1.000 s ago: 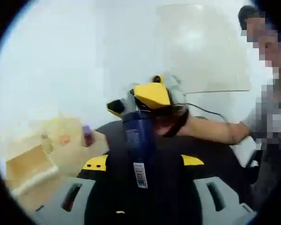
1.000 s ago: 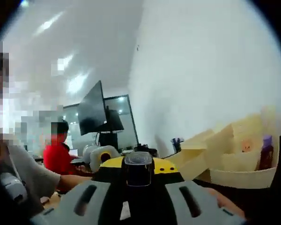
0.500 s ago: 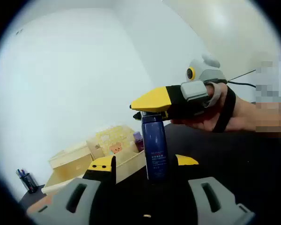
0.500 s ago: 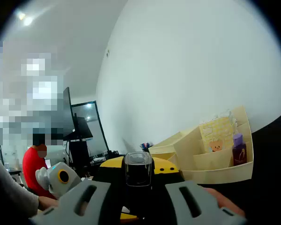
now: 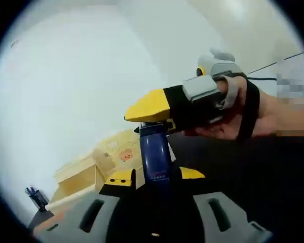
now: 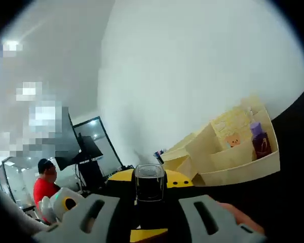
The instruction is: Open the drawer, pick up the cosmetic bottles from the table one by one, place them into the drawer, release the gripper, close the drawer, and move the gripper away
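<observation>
Both tongs close on the same blue bottle (image 5: 155,158). In the left gripper view, the left tongs (image 5: 153,177) rise from 6 o'clock and their yellow-tipped jaws press the bottle's lower body from either side, holding it upright. The right tongs (image 5: 152,114) reach in from 3 o'clock, carried by a strapped hand (image 5: 253,114), and their yellow jaws sit at the bottle's top; how tightly they pinch there is hard to judge.

In the right gripper view, the right tongs (image 6: 149,183) hold a dark cap (image 6: 149,181) between their jaws at 6 o'clock. A pale wooden organizer (image 6: 228,157) stands on the black counter (image 6: 294,152) at about 3 o'clock, against the white wall, with a small purple-capped bottle (image 6: 261,142) in its open end compartment. The same organizer (image 5: 99,164) shows in the left gripper view at 8 o'clock, behind the blue bottle. A person in a red top (image 6: 43,185) sits far off at 9 o'clock, near a dark screen (image 6: 81,149).
</observation>
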Available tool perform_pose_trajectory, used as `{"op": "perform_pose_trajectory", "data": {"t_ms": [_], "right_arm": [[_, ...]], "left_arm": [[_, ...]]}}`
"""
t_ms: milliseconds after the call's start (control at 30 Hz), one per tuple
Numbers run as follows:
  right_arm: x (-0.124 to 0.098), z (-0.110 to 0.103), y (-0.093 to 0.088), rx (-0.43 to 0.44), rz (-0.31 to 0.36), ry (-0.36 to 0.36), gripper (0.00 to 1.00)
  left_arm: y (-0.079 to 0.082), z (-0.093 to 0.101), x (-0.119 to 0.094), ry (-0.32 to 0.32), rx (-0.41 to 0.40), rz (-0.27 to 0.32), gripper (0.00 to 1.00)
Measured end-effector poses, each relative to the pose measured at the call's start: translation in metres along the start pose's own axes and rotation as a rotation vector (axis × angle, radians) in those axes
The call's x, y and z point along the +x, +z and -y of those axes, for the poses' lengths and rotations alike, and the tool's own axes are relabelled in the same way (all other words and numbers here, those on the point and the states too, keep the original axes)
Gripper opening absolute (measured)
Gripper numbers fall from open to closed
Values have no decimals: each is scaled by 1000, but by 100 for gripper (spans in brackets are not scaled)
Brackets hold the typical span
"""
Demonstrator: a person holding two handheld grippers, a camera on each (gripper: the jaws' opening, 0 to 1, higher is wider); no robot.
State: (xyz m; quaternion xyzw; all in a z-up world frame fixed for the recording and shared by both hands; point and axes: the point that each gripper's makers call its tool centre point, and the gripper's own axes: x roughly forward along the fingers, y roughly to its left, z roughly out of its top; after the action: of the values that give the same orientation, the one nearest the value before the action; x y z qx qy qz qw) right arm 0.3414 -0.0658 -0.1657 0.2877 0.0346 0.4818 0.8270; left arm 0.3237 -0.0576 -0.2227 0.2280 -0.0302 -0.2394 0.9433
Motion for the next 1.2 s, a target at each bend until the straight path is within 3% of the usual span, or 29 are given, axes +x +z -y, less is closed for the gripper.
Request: {"op": "perform_pose_trajectory", "data": {"t_ms": [167,333,433,500,633,733,833,867,967,1133,1200], "right_arm": [[0,0,0,1,5,-3,17],[0,-6,2,-17,12,29,17],[-3,-26,5,-60,49,103,19],[-4,-36,11,-70,73,152,25],[-8,-40,23,-85,123,165,30],[-11,-35,31,-105,143,147,30],[-11,-31,35,-89,153,144,29],[-11,-30,36,-85,155,144,29],[-8,-26,33,-91,136,135,28],[-6,-22,32,-96,133,125,28],[-8,-23,27,-103,126,118,28]], "left_arm": [[0,0,2,11,4,-4,21],[3,-6,-3,21,-53,8,18],[10,-4,-9,-18,-153,38,18],[11,-1,-11,-61,-249,55,18],[11,-6,-15,-126,-403,80,18],[14,-26,-21,-144,-557,130,18],[12,-48,-27,-108,-556,129,18],[14,-55,-29,-107,-589,141,18],[25,-74,-40,-172,-713,173,18],[33,-98,-54,-232,-778,160,18],[32,-110,-57,-198,-739,135,18]]}}
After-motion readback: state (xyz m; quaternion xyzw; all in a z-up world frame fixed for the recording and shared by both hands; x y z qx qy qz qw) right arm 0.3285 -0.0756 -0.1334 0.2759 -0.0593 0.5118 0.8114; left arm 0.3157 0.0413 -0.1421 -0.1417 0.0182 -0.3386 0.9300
